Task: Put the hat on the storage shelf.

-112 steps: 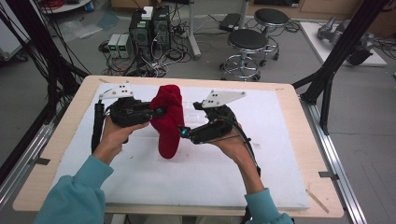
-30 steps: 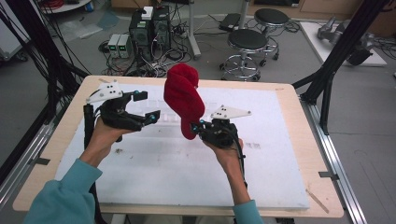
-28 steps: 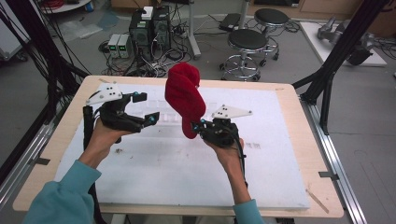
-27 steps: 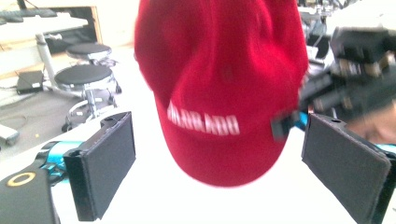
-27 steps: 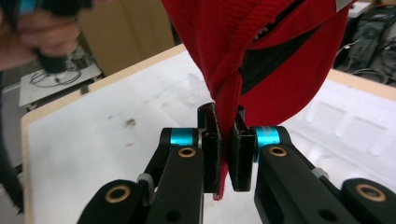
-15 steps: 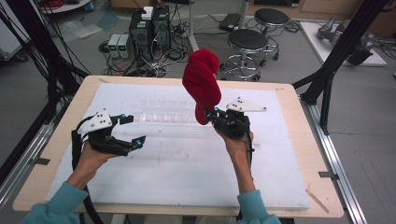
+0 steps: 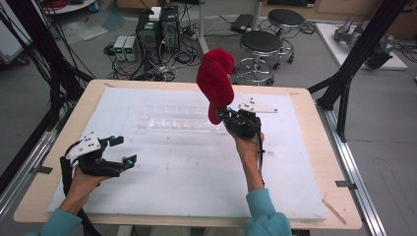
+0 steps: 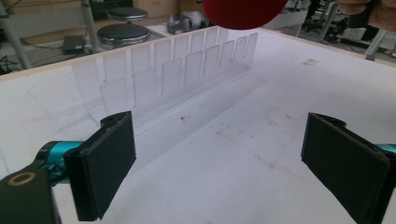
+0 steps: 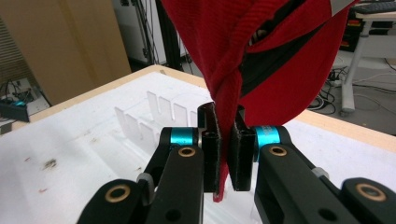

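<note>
1. Red knit cloth (image 7: 214, 83) is being clamped between the closed jaws of the right gripper (image 7: 227, 115), raised above the clear slotted rack (image 7: 179, 123).
2. Left gripper (image 7: 127, 151) is being held spread wide and empty, near the rack.
3. No legible writing is being shown.

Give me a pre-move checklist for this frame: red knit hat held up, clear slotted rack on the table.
1. Right tongs shut on the red knit hat: ok.
2. Hat lifted off the white mat: ok.
3. Left tongs open, nothing between the pads: ok.
4. Clear slotted rack upright on the mat: ok.
5. Depth of the grip: only a folded edge is pinched; cannot tell if it will hold.
</note>
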A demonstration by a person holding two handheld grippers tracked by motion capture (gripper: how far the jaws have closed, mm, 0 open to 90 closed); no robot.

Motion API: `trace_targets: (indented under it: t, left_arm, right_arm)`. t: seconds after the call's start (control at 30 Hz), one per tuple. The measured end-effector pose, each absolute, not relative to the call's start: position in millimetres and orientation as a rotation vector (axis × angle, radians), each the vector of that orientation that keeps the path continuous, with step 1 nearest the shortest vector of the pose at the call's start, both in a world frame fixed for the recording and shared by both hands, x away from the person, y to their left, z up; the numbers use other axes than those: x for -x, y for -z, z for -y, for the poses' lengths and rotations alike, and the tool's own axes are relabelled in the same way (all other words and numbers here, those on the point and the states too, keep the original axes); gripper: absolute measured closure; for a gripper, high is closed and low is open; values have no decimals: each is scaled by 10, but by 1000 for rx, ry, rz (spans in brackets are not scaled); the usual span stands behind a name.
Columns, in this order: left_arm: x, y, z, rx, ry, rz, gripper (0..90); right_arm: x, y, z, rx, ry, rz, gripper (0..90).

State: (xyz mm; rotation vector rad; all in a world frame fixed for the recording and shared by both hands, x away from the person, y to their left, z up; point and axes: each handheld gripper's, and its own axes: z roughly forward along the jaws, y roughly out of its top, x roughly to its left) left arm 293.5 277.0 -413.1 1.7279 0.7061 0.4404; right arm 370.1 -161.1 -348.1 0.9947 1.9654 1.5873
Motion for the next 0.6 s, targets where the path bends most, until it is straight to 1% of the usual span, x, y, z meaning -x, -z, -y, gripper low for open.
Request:
trace_targets:
  t: [0.33, 0.6]
  left_arm:
    - [-2835, 4353, -2896, -1700, -441, -760, 104]
    - [-2771, 4462, -2959, -1675, -444, -792, 104]
  right_arm:
    - [-3847, 3605, 1550, -1024, -1568, -1983, 855]
    - [-3896, 3679, 1467, -1034, -1521, -2004, 855]
